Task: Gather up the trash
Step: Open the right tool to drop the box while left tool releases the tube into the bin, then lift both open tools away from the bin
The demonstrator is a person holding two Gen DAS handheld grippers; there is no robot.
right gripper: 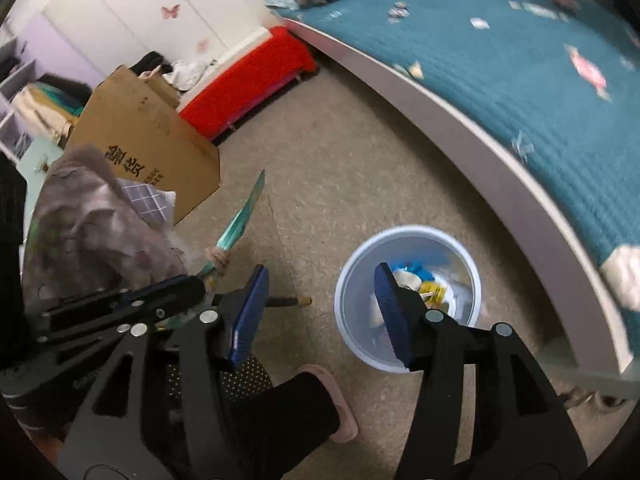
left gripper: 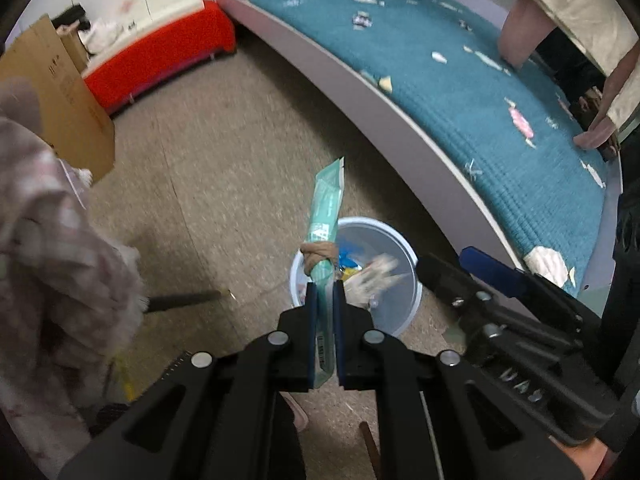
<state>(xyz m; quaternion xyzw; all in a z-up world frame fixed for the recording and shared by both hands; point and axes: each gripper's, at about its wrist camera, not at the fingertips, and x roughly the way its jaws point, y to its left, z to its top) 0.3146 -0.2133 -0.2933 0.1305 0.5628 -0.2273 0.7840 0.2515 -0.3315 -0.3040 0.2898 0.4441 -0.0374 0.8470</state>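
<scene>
Left tool (left gripper: 325, 296) pinches thin, light, floppy teal pouch (left gripper: 326, 204) near its lower end, bin (left gripper: 412, 280) just ahead; right tool (right gripper: 320, 312) open, empty.

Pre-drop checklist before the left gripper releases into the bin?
1. Left gripper shut on the teal wrapper: ok.
2. Wrapper over the blue bin: not ok in the right wrist view, where it hangs left of the bin; the left wrist view overlaps them.
3. Right gripper open, nothing between its fingers: ok.
4. Bin upright, room inside: ok.
5. Right gripper clear of the drop path: cannot tell.
6. More litter on the teal bedspread: not ok.
</scene>
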